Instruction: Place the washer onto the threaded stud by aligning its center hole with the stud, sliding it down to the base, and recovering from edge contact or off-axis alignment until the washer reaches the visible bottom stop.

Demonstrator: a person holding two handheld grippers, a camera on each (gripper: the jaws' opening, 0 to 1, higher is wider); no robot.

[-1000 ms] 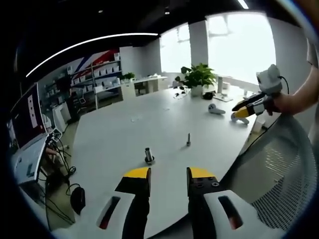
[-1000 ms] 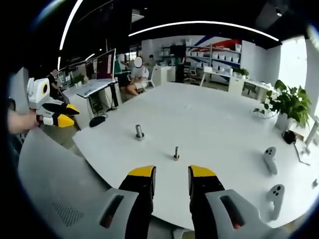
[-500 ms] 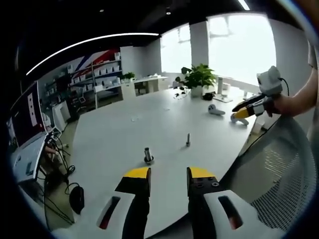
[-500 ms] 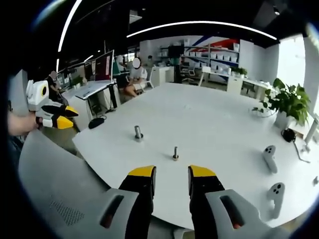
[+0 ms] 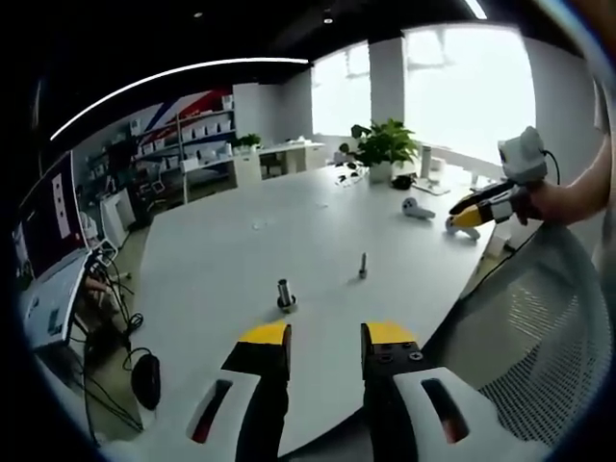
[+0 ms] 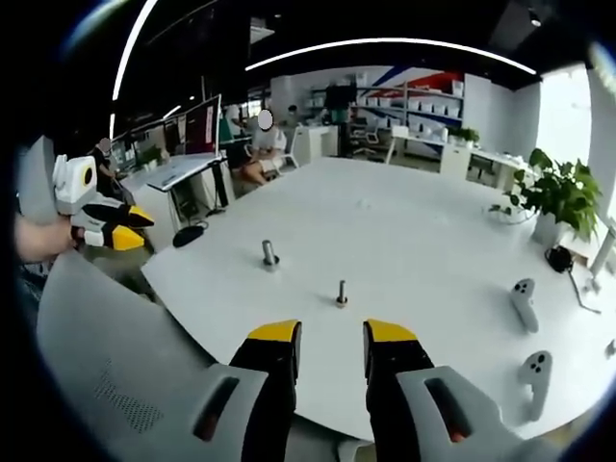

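Evidently pre-start: both grippers, left (image 5: 325, 339) and right (image 6: 332, 335), hang apart-jawed and empty short of the table (image 6: 414, 231). Stud (image 6: 341, 293) stands upright mid-table for top access; the post (image 6: 269, 254) just beside it seems to carry the washer, too small to confirm.

Big open office here, dark ceiling crossed by a long curved light strip (image 6: 385, 44). A wide white counter (image 6: 414, 241) runs the middle of the room. Bright windows (image 5: 462, 82) glow at the far side, a leafy potted plant (image 5: 383, 146) sitting before them. White shelving (image 6: 423, 106) lines the back wall, a monitor (image 5: 48, 226) stands at a side desk, and a grey mesh chair back (image 5: 539, 337) sits close by.
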